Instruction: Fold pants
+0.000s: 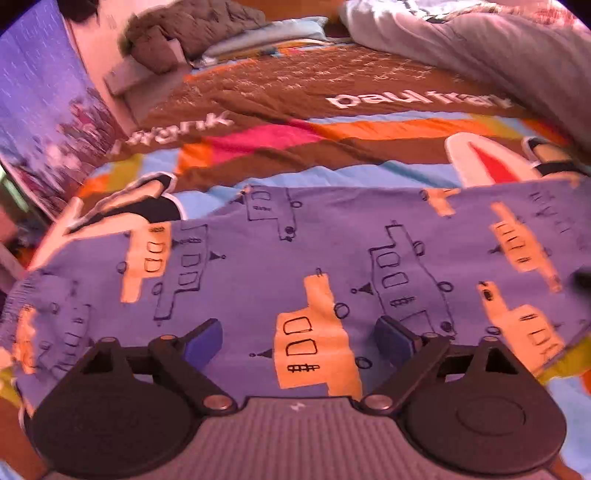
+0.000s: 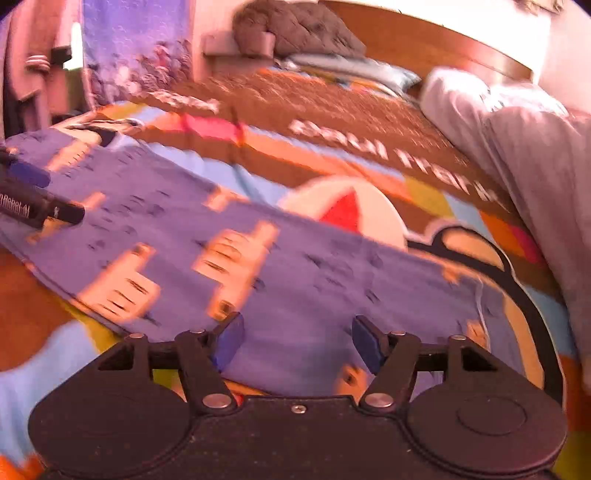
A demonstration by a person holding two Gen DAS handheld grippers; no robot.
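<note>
The pants (image 1: 295, 258) lie flat on the bedspread (image 1: 332, 129), long axis running nine to three before my left gripper (image 1: 297, 341). My right gripper (image 2: 297, 341) hovers nearer one end. Both sets of fingers stand wide, holding nothing.

You face a bed under a colourful cartoon-print bedspread (image 1: 332, 129) with a brown band lettered "paul frank". At its far edge lie a brown quilted cushion (image 2: 299, 29) and a wooden headboard (image 2: 424, 40). A crumpled grey blanket (image 1: 498, 48) heaps at its right edge, and a purple patterned curtain (image 1: 37, 92) hangs left.
</note>
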